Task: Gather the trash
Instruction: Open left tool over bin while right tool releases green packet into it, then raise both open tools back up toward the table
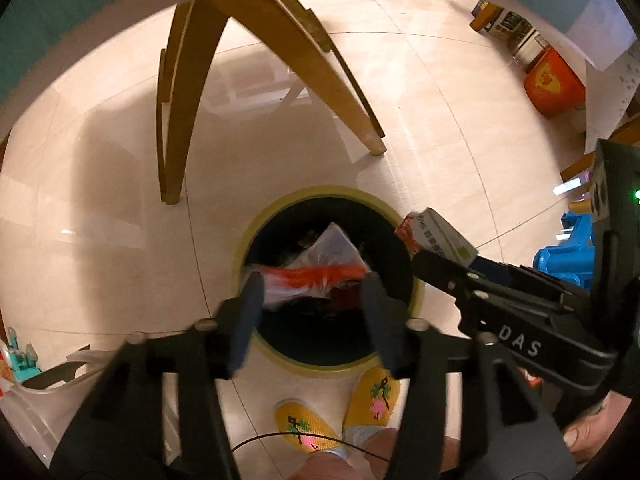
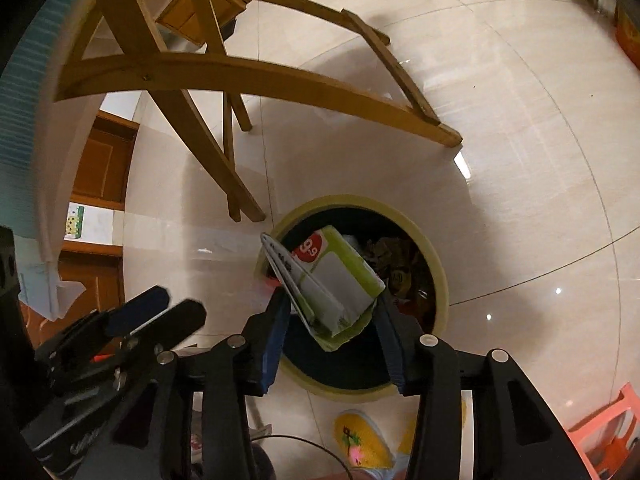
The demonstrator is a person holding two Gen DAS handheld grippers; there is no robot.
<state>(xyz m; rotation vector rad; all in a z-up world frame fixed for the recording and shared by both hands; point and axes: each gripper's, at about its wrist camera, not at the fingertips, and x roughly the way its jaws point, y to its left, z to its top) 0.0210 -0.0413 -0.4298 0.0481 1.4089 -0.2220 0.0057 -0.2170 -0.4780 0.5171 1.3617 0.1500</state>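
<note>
the right gripper pinches a folded green-and-white carton at its lower end. in the right view the carton's long axis runs from the jaws up toward centre frame, with its free end already over the left part of the bin. the bin mouth lies straight ahead of and below the fingers, so a release would probably want only a small carry toward the bin's middle, lest the carton clip the yellow rim.

the left gripper is spread wide and holds nothing. in the left view it frames the bin at lower centre, and a red-and-white wrapper lies inside between the fingertips' lines; whether it touches either finger cannot be told. the carton shows at centre right, over the rim.

the bin holds the wrapper, brown crumpled scraps and other dark bits too dim to name.
</note>
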